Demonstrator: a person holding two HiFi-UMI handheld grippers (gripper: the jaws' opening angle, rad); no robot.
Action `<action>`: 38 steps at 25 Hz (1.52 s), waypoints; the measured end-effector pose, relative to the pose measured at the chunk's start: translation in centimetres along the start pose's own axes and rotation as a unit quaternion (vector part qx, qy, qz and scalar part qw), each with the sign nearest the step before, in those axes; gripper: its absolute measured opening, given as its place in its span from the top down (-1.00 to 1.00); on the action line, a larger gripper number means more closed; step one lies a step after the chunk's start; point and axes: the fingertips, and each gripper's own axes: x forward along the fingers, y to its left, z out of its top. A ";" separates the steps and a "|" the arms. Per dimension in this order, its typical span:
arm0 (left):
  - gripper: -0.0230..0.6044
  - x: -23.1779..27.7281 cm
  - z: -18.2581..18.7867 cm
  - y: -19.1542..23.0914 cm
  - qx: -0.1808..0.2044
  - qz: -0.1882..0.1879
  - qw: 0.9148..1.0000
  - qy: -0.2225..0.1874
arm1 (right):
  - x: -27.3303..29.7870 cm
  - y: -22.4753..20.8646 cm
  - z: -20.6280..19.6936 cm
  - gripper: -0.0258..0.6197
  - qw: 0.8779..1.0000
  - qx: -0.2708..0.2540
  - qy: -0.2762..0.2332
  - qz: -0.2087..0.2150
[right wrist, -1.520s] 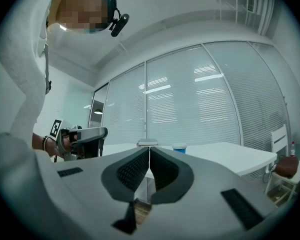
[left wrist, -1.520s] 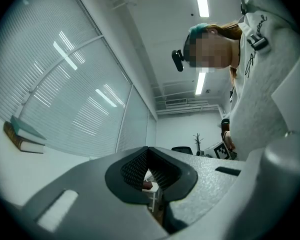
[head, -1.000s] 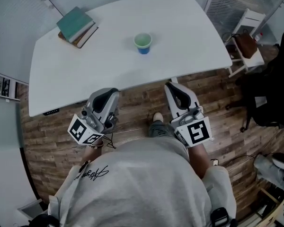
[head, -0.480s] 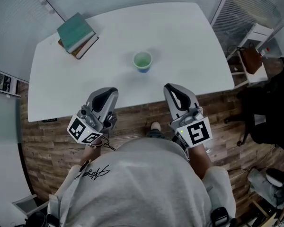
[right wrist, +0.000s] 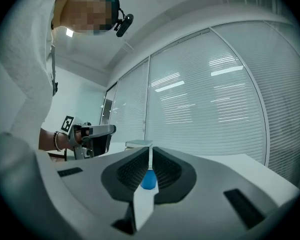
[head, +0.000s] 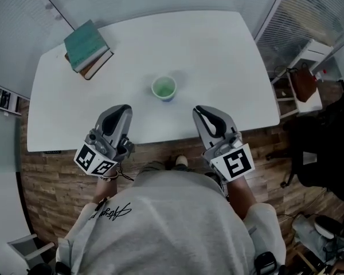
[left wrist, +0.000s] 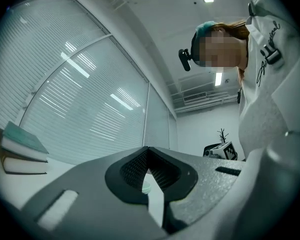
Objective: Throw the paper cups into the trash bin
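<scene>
A paper cup [head: 164,88], blue outside and green inside, stands upright on the white table [head: 218,50] near its front edge. My left gripper [head: 121,109] is shut and empty, its tip over the table's edge, left of and short of the cup. My right gripper [head: 202,112] is also shut and empty, right of and short of the cup. In the left gripper view the cup [left wrist: 146,186] shows through the slit under the closed jaws. The right gripper view has the cup [right wrist: 149,180] straight ahead. No trash bin is in view.
A teal book on a brown one [head: 87,47] lies at the table's far left corner. A white side shelf with a brown bag [head: 305,83] and a dark chair [head: 327,130] stand to the right on the wooden floor [head: 46,176]. Blinds run behind the table.
The person has stepped toward the table. Both grippers have advanced from over the floor to over the table's front edge, and the cup now lies closer to them.
</scene>
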 end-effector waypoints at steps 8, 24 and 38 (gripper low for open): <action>0.92 0.3 -0.4 0.5 -0.013 -0.002 1.000 0.007 | 1.3 0.6 -0.8 0.88 0.999 0.012 0.024 0.031; 0.92 -0.6 -1.9 1.4 -0.025 0.032 0.999 0.019 | 3.1 0.1 -3.2 0.28 0.998 0.018 0.056 0.026; 0.92 -1.9 -2.1 1.6 -0.028 0.048 0.998 0.017 | 5.6 0.0 -5.8 0.07 0.994 0.027 0.104 0.037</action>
